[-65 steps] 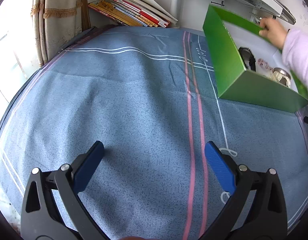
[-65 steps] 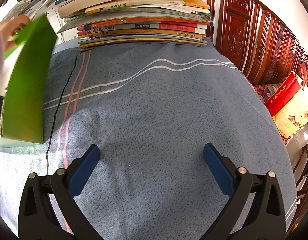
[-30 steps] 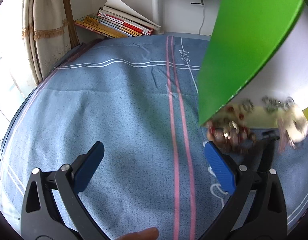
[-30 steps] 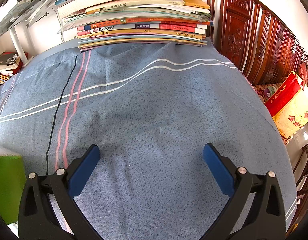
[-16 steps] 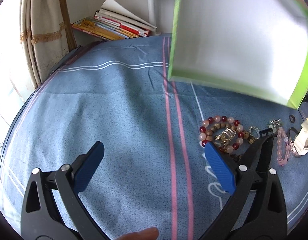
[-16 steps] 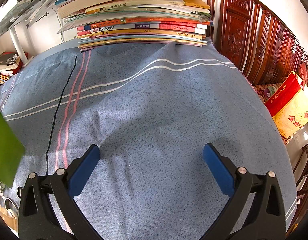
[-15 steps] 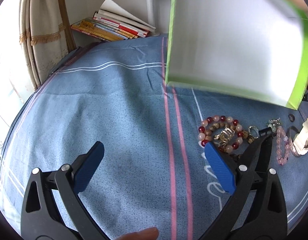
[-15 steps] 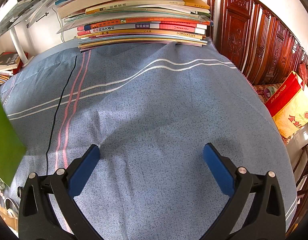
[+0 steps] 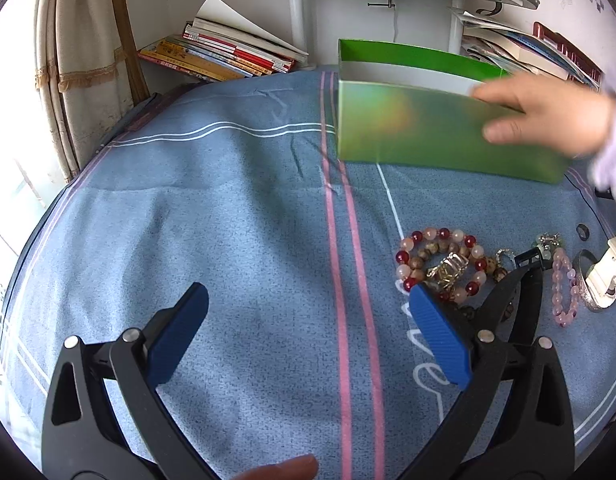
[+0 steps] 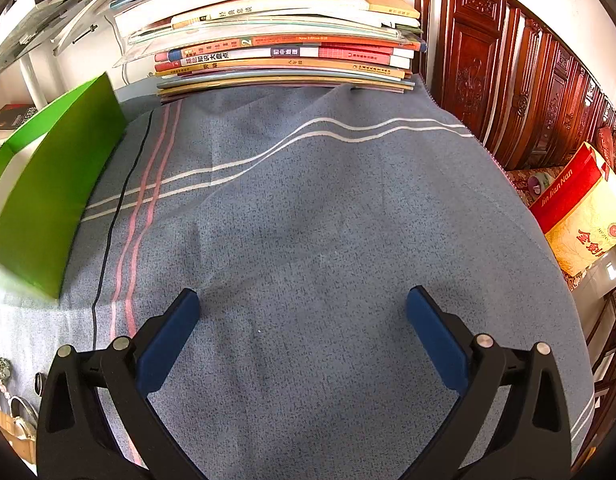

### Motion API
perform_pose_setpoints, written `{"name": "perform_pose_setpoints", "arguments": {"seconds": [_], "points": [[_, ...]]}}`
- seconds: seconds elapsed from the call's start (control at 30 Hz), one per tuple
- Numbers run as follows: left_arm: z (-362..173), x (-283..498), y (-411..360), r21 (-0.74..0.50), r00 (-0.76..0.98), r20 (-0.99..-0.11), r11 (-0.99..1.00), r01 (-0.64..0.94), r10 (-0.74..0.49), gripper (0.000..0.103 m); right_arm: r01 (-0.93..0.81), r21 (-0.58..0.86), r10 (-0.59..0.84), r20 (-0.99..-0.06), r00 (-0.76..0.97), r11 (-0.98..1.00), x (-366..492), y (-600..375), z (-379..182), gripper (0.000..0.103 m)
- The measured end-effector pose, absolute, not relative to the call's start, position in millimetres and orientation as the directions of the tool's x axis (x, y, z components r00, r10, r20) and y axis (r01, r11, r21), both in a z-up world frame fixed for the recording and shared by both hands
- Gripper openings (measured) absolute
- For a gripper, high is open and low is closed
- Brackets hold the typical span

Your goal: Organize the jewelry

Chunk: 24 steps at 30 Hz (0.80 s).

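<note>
A green box (image 9: 428,128) stands upright on the blue cloth at the back right, with a bare hand (image 9: 548,116) on its front wall; it also shows in the right wrist view (image 10: 55,192) at the left. A pile of jewelry lies in front of it: a red and cream bead bracelet (image 9: 440,268), a pink bead bracelet (image 9: 564,288), a black strap (image 9: 524,280) and a white watch (image 9: 606,276). My left gripper (image 9: 308,336) is open and empty, its right finger next to the bead bracelet. My right gripper (image 10: 303,336) is open and empty over bare cloth.
A stack of books (image 9: 223,56) lies at the back left by a curtain (image 9: 79,60). A tall book stack (image 10: 283,56) lines the back in the right wrist view. A black cable (image 10: 115,216) runs along the pink stripes. A wooden cabinet (image 10: 520,80) stands at the right.
The hand tipped the green box over, the jewelry spilled onto the cloth, and the box now stands upright behind it. Both grippers have stayed open and nearly still.
</note>
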State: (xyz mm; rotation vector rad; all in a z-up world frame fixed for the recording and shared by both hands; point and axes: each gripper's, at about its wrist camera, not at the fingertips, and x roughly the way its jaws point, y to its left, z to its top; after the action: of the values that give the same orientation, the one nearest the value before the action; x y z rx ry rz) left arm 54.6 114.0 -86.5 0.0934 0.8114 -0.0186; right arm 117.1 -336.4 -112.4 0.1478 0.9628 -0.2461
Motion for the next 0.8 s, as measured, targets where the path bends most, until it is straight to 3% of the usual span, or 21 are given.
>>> {"name": "perform_pose_setpoints", "arguments": {"seconds": [0.7, 0.8], "points": [[-90.1, 64.2, 121.9, 0.029, 0.649, -0.761, 0.999, 0.044, -0.007, 0.099, 0.272, 0.016, -0.141, -0.826, 0.546, 0.962, 117.9, -336.4, -112.0, 0.101], [-83.1, 59.3, 119.6, 0.064, 0.68, -0.732, 0.998, 0.004, 0.044, 0.099, 0.295, 0.034, -0.132, -0.841, 0.525, 0.955, 114.5, -339.6, -110.4, 0.101]]}}
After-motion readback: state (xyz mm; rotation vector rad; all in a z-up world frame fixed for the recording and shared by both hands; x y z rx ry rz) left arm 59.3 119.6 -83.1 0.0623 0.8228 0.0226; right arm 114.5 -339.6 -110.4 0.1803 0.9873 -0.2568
